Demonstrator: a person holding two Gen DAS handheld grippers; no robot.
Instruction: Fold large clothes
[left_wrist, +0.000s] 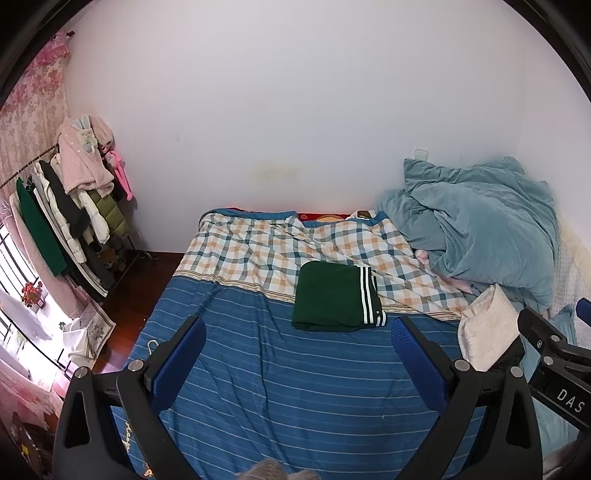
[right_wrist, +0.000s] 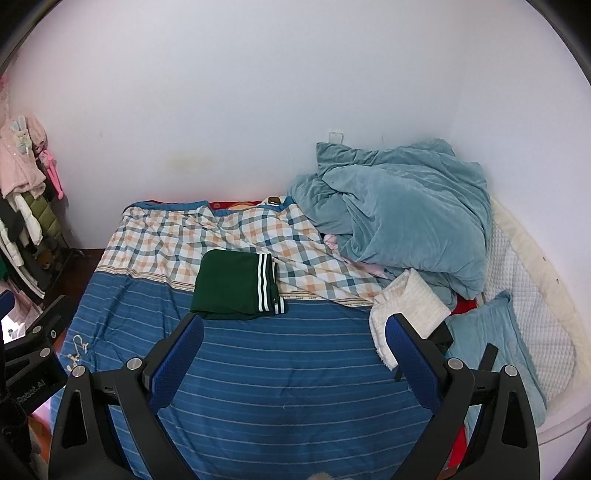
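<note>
Dark green folded garment with white side stripes (left_wrist: 338, 295) lies squared on the blue striped bedsheet (left_wrist: 258, 369); left gripper (left_wrist: 297, 354) and right gripper (right_wrist: 293, 350) spread, empty; next, press edges flat

Matt cloth garment (left_wrist: 334, 300), plush blanket (left_wrist: 480, 221)

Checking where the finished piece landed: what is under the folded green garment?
The folded green garment lies across the checked sheet and striped blue cover. Anything directly beneath it is hidden.
</note>
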